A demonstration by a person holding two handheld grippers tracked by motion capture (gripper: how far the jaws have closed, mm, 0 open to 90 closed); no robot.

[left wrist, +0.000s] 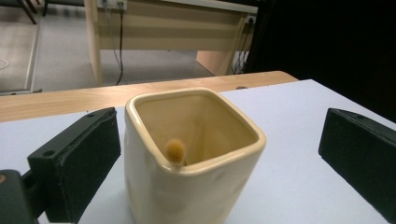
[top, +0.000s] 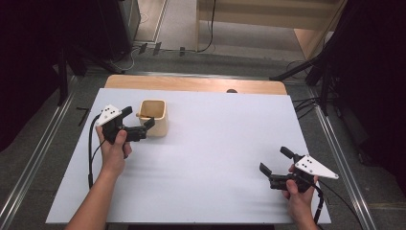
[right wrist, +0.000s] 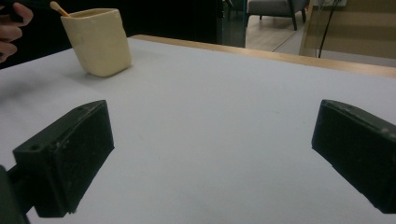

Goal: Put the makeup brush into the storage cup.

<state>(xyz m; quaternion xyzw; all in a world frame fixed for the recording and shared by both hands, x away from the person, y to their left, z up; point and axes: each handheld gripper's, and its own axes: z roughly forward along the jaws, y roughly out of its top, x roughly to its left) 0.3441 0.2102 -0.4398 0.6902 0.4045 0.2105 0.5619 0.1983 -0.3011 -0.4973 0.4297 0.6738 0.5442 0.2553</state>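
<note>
A cream square cup (top: pixel 155 120) stands upright on the white table top (top: pixel 215 143) at the back left. A thin wooden stick with a rounded tip (left wrist: pixel 175 150) leans inside it against the near rim. My left gripper (top: pixel 139 117) is open at the cup's left side. In the left gripper view the cup (left wrist: pixel 191 158) sits between the two wide-spread jaws, and neither pad touches it. My right gripper (top: pixel 274 159) stands open near the front right with nothing between its jaws. From the right gripper view the cup (right wrist: pixel 95 42) is far off at the upper left.
The white sheet covers a wooden table whose bare edge (top: pixel 191 84) shows at the back. Metal rails (top: pixel 335 139) run along the floor on both sides. Black stands and cables (top: pixel 316 67) sit behind the table, and a wooden desk (left wrist: pixel 173 28) stands farther back.
</note>
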